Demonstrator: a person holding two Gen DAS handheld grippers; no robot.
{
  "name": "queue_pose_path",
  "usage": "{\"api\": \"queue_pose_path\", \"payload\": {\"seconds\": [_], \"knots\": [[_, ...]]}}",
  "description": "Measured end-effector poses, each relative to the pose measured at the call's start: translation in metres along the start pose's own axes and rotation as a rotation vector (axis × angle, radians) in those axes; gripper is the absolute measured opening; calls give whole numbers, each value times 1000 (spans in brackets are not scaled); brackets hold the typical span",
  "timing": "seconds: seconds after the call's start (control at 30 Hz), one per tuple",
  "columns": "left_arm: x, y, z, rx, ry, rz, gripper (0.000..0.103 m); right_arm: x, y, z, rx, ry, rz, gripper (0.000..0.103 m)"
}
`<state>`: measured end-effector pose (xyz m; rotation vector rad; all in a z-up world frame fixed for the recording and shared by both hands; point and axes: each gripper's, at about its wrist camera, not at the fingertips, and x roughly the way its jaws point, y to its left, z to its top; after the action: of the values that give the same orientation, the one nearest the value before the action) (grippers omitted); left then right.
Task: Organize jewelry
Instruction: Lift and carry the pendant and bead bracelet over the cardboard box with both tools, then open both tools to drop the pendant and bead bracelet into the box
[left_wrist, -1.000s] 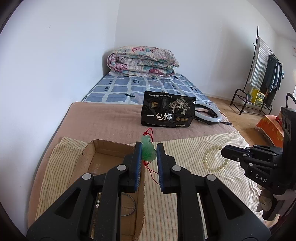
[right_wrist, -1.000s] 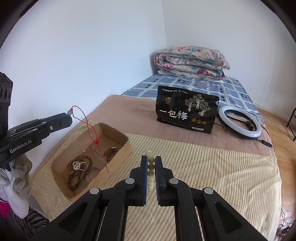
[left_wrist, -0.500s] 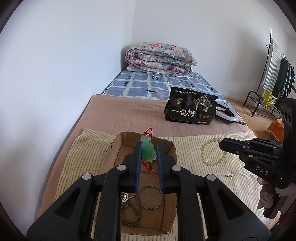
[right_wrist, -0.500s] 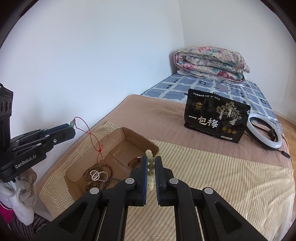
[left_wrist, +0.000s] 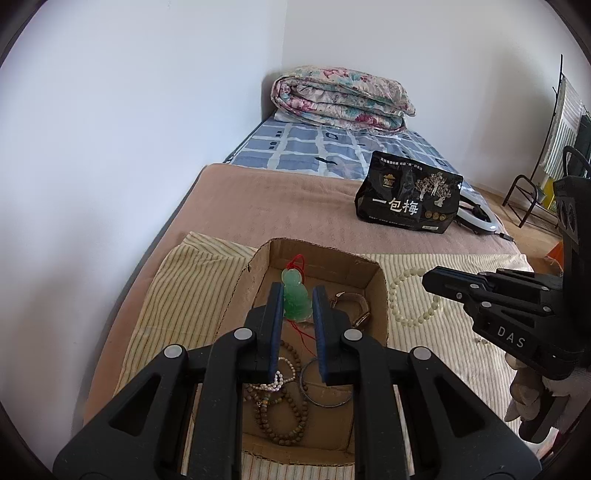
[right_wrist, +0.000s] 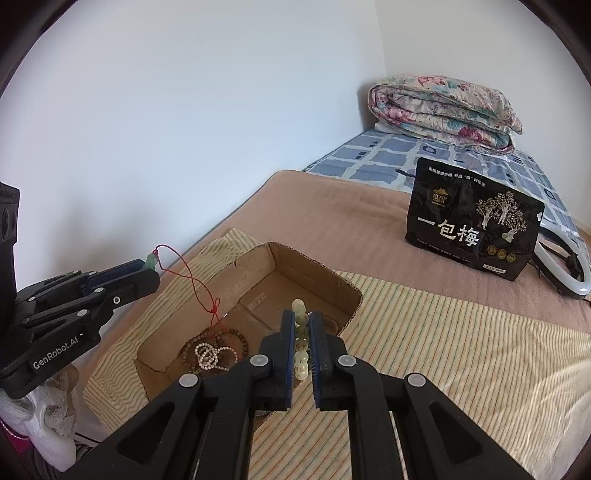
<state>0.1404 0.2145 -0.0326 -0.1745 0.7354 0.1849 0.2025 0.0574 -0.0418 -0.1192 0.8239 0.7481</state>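
Note:
My left gripper is shut on a green jade pendant with a red cord and holds it above the open cardboard box. The cord hangs down into the box in the right wrist view. My right gripper is shut on a pale bead bracelet at the box's right rim. The bracelet also shows dangling in the left wrist view. The box holds wooden bead strings, a pearl bracelet, a dark bangle and a watch.
The box stands on a striped cloth over a brown blanket. A black snack bag and a white ring light lie farther back. A folded floral quilt lies by the wall. A clothes rack stands at the right.
Both grippers have moved left, over and beside the box. The pendant now hangs above the box's inside, and the bead bracelet has come to the box's right rim.

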Motion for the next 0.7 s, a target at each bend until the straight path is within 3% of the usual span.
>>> {"api": "queue_pose_path", "payload": {"seconds": [0.67, 0.7], "knots": [[18, 15, -9, -23, 86, -5, 14, 50, 6, 2, 12, 72, 1, 6], [18, 15, -9, -24, 84, -6, 14, 50, 7, 2, 11, 71, -2, 9]]}}
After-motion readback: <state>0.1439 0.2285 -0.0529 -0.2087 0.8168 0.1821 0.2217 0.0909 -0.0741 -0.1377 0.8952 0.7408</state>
